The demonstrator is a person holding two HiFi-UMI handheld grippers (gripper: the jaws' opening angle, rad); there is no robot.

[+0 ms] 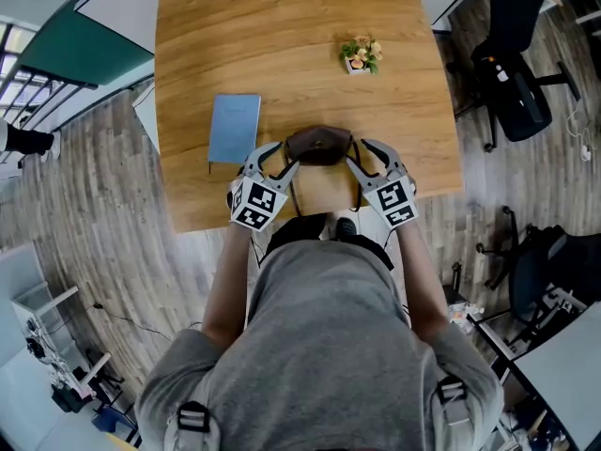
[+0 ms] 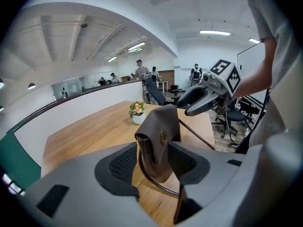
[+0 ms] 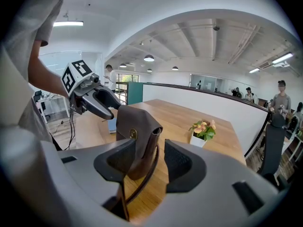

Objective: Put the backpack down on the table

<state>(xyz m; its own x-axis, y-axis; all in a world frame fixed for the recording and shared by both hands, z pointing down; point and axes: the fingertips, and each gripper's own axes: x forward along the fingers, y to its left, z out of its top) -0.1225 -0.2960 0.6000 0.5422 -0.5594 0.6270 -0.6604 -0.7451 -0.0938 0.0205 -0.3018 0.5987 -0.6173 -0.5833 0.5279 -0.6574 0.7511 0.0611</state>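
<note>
The backpack [image 1: 319, 146] is a small brown leather bag with a brass stud. It stands upright on the wooden table [image 1: 282, 36] near the front edge, and its thin strap [image 2: 201, 137] trails toward me. My left gripper [image 1: 279, 161] flanks its left side and my right gripper [image 1: 362, 158] its right. In the left gripper view the bag [image 2: 158, 143] stands between the spread pads of the left gripper [image 2: 156, 163], with bare wood showing beside it. The right gripper [image 3: 149, 163] likewise has its pads spread around the bag [image 3: 135, 141], a gap on one side. Both are open.
A blue notebook [image 1: 234, 127] lies left of the bag. A small potted flower [image 1: 360, 54] stands farther back on the right. Black office chairs [image 1: 512, 83] stand off the table's right side. People stand in the far background [image 2: 139, 70].
</note>
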